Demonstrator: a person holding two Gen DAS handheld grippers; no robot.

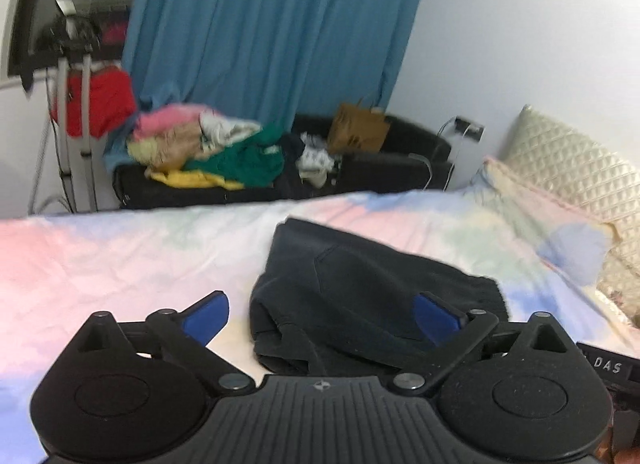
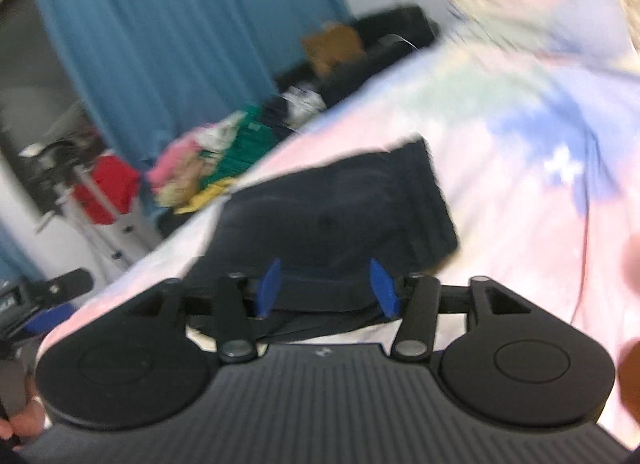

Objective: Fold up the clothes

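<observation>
A dark navy garment [image 1: 360,296] lies folded in a compact bundle on the pastel bedsheet [image 1: 120,264]. My left gripper [image 1: 320,318] is open wide, its blue pads [image 1: 204,318] on either side of the garment's near edge, just above it. In the right wrist view the same garment [image 2: 340,203] lies ahead. My right gripper [image 2: 328,288] is open over its near edge, holding nothing. The left gripper also shows at the left edge of the right wrist view [image 2: 48,304]. The right wrist view is blurred.
A pile of mixed clothes [image 1: 208,147] sits on a black sofa [image 1: 280,179] beyond the bed, with a brown paper bag [image 1: 356,131]. A blue curtain [image 1: 272,23] hangs behind. A cream quilted pillow [image 1: 576,167] lies at the right. A stand with red cloth [image 1: 92,103] is at the left.
</observation>
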